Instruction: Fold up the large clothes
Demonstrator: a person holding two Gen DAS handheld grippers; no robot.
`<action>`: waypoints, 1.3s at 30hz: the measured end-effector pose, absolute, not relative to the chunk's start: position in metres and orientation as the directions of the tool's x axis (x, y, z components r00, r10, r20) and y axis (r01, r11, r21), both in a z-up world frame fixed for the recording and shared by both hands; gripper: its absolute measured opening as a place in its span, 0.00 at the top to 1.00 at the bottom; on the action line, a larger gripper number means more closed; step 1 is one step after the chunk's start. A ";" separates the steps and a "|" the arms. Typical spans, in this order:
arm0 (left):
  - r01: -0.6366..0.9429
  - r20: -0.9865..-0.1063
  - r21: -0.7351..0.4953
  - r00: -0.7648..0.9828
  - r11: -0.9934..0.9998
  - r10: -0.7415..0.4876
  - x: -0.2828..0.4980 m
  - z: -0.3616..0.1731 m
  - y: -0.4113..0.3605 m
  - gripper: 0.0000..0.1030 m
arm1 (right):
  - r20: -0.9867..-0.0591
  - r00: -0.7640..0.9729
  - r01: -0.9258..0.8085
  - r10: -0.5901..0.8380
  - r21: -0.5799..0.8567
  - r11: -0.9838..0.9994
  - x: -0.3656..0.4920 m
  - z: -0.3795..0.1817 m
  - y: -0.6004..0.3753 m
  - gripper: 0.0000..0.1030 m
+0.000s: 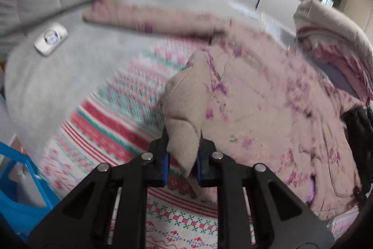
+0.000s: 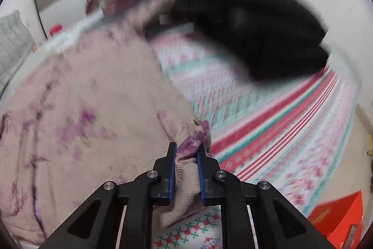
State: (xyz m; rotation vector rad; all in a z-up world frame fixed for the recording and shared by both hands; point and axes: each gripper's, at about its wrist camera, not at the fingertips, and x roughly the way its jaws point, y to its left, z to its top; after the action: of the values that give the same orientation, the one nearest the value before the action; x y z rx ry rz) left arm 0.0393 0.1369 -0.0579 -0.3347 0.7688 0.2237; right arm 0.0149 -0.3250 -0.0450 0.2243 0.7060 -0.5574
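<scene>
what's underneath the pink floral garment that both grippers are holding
The floral garment lies on a patterned red, green and white bedspread, which shows beside it. What lies under its middle is covered. The left gripper and right gripper each pinch an edge.

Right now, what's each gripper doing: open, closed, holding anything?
Left gripper: closed on the beige ribbed hem of the floral garment.
Right gripper: closed on a bunched edge of the same garment.
</scene>
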 end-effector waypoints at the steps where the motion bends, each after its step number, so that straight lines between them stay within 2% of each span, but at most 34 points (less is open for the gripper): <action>1: -0.323 -0.711 -0.205 0.698 0.924 0.086 0.039 -0.055 0.135 0.81 | -0.642 0.648 0.539 -0.409 0.007 0.842 0.010 -0.038 -0.318 0.86; 4: -0.352 -0.746 -0.182 0.658 0.918 0.105 0.045 -0.065 0.135 0.81 | -0.629 0.669 0.514 -0.396 0.007 0.858 0.004 -0.034 -0.311 0.86; 7: -0.355 -0.829 -0.054 0.537 0.933 0.156 0.062 -0.093 0.123 0.73 | -0.747 0.586 0.499 -0.315 0.027 0.866 0.019 -0.061 -0.325 0.86; 9: -0.370 -0.861 -0.040 0.483 0.928 0.156 0.067 -0.104 0.125 0.68 | -0.798 0.533 0.520 -0.281 0.047 0.853 0.030 -0.074 -0.338 0.84; 11: -0.403 -0.852 -0.066 0.499 0.913 0.159 0.064 -0.096 0.132 0.57 | -0.796 0.541 0.550 -0.272 0.090 0.830 0.029 -0.070 -0.347 0.76; 13: -0.437 -0.817 -0.125 0.555 0.891 0.157 0.055 -0.079 0.142 0.38 | -0.739 0.607 0.575 -0.292 0.155 0.804 0.018 -0.055 -0.353 0.71; 17: -0.454 -0.713 -0.239 0.682 0.858 0.163 0.024 -0.044 0.148 0.31 | -0.663 0.680 0.595 -0.312 0.252 0.763 0.012 -0.043 -0.357 0.68; 18: -0.449 -0.680 -0.274 0.716 0.850 0.159 0.018 -0.038 0.146 0.24 | -0.667 0.686 0.584 -0.292 0.265 0.768 0.016 -0.046 -0.356 0.68; 19: -0.430 -0.655 -0.304 0.742 0.850 0.142 0.015 -0.032 0.140 0.21 | -0.680 0.688 0.557 -0.252 0.273 0.784 0.025 -0.050 -0.351 0.67; 21: -0.379 -0.654 -0.297 0.749 0.877 0.102 0.024 -0.020 0.120 0.21 | -0.703 0.687 0.495 -0.185 0.267 0.827 0.041 -0.055 -0.339 0.67; 25: -0.264 -0.623 -0.203 0.778 0.943 0.084 0.032 0.004 0.066 0.21 | -0.714 0.697 0.336 -0.071 0.238 0.911 0.065 -0.061 -0.297 0.67; 27: -0.215 -0.623 -0.177 0.780 0.960 0.060 0.040 0.010 0.046 0.21 | -0.705 0.707 0.323 -0.051 0.258 0.911 0.070 -0.064 -0.292 0.66; 29: -0.202 -0.629 -0.171 0.775 0.964 0.051 0.052 0.016 0.030 0.21 | -0.706 0.707 0.333 -0.045 0.276 0.902 0.075 -0.067 -0.293 0.58; 31: -0.186 -0.655 -0.201 0.755 0.962 0.009 0.072 0.019 0.014 0.20 | -0.717 0.695 0.349 -0.047 0.280 0.894 0.080 -0.071 -0.300 0.34; 34: -0.145 -0.673 -0.239 0.738 0.960 -0.056 0.102 0.023 -0.015 0.19 | -0.708 0.707 0.351 -0.011 0.338 0.873 0.079 -0.074 -0.313 0.32; 39: -0.053 -0.748 -0.170 0.657 0.984 -0.094 0.160 -0.011 -0.064 0.18 | -0.709 0.705 0.428 -0.003 0.422 0.799 0.073 -0.080 -0.339 0.32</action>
State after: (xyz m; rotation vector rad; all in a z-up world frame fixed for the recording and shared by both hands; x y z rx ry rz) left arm 0.1604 -0.0637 -0.0110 -0.1830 0.8550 -0.0238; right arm 0.0732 -0.3388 -0.0803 0.6092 0.7591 -0.2564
